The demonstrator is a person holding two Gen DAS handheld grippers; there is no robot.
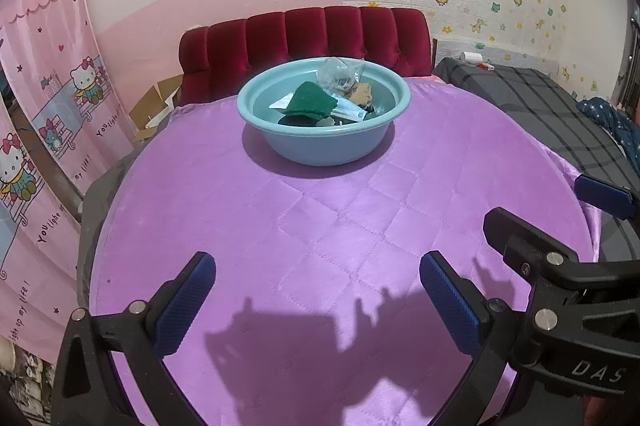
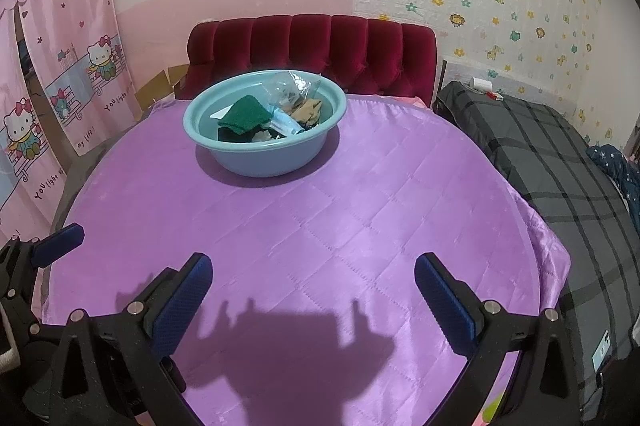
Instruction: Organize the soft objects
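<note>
While both grippers, left (image 1: 318, 300) & right (image 2: 314, 300), hover spread wide & empty, the bowl (image 1: 323, 142) sits ahead of them w/ a green cloth (image 1: 310, 102), tan cloth (image 1: 362, 93) & plastic bag (image 1: 340, 74) inside, on a purple quilted table cover (image 1: 320, 246); red headboard (image 1: 308, 38) behind.

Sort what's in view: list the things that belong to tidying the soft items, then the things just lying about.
Part of the job:
- blue bowl
- green cloth in the bowl
- clear plastic bag in the bowl
- tan cloth in the bowl
- left gripper, jaws open
- right gripper, jaws open

Just lying about:
- purple table cover
- red sofa
- pink curtain
- grey plaid blanket
</note>
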